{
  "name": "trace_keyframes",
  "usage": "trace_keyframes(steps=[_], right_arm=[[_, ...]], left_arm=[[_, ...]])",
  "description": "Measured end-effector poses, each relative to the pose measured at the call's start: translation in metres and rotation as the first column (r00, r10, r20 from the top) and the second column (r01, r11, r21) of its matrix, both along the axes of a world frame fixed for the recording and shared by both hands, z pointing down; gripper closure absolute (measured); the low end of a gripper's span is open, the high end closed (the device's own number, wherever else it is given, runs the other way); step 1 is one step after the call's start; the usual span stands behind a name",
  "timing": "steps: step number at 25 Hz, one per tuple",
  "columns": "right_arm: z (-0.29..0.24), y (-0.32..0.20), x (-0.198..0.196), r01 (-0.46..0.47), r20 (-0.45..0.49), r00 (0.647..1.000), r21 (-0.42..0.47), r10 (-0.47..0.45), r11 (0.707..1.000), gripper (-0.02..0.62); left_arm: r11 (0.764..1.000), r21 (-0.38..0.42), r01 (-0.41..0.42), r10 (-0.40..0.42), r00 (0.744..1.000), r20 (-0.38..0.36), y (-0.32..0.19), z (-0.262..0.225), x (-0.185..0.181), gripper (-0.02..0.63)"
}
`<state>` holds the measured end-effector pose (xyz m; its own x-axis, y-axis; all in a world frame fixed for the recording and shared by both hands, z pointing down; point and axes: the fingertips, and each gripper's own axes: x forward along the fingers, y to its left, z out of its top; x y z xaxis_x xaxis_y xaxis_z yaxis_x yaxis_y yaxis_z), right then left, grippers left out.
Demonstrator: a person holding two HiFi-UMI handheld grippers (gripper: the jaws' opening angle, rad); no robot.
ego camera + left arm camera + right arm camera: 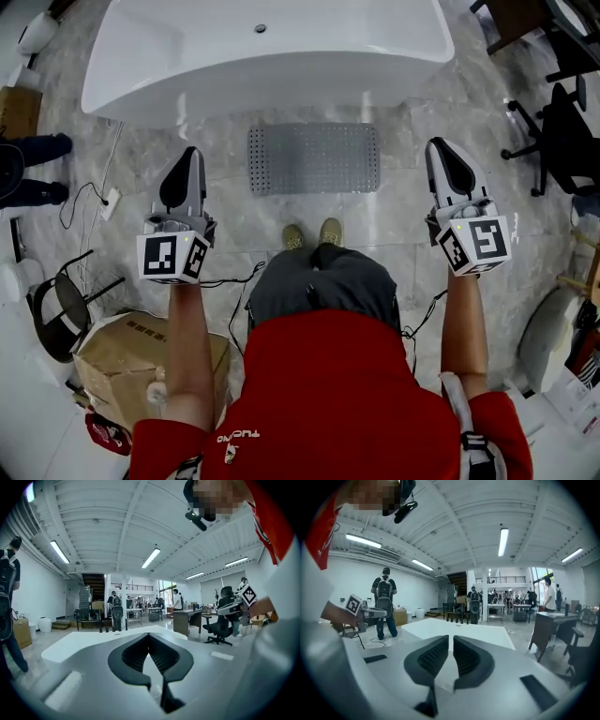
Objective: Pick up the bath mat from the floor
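From the head view, a grey bath mat [314,158] lies flat on the marble floor [403,202], between a white bathtub [262,56] and the person's shoes [312,234]. The left claw [190,157] and right claw [439,150] hover on either side of it, apart from it. In the left gripper view, that claw is clenched and empty. In the right gripper view, that claw is likewise clenched on nothing.

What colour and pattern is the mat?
Grey, with a grid of small holes or dots. The mat shows best in the head view.
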<state>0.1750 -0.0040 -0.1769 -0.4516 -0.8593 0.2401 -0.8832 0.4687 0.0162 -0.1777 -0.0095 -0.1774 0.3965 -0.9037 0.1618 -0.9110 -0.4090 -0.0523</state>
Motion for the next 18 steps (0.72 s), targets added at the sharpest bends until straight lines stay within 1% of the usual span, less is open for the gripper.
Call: trace_keyframes(steps=[4,5,6,10,12,15,18], right_arm=[[0.047,-0.023,-0.001,-0.029,-0.006,1.000,-0.095,0.029,0.995,0.582],[0.059,-0.028,-0.002,-0.033,-0.006,0.999,-0.120,0.033,0.992,0.548],[0.072,-0.033,-0.002,-0.036,-0.007,0.999,-0.144,0.036,0.989,0.502],[0.129,-0.049,0.003,-0.070,-0.032,0.997,-0.221,0.064,0.973,0.473],[0.161,-0.058,0.006,-0.090,-0.042,0.996,-0.251,0.082,0.964,0.468],[0.211,-0.070,0.011,-0.113,-0.054,0.993,-0.301,0.101,0.947,0.460],[0.262,-0.082,0.018,-0.132,-0.069,0.991,-0.344,0.116,0.929,0.440]], left_arm=[[0.997,-0.076,0.024,-0.024,1.000,0.004,-0.024,0.048,-0.020,0.600],[0.995,-0.094,0.030,-0.030,1.000,0.009,-0.030,0.061,-0.025,0.600],[0.993,-0.112,0.035,-0.034,0.999,0.013,-0.036,0.074,-0.030,0.600],[0.981,-0.191,0.040,-0.038,0.999,0.012,-0.057,0.133,-0.043,0.592],[0.972,-0.232,0.037,-0.033,0.999,0.020,-0.065,0.167,-0.049,0.569],[0.952,-0.304,0.028,-0.021,0.999,0.025,-0.073,0.222,-0.054,0.520],[0.930,-0.366,0.028,-0.020,1.000,0.024,-0.082,0.276,-0.058,0.497]])
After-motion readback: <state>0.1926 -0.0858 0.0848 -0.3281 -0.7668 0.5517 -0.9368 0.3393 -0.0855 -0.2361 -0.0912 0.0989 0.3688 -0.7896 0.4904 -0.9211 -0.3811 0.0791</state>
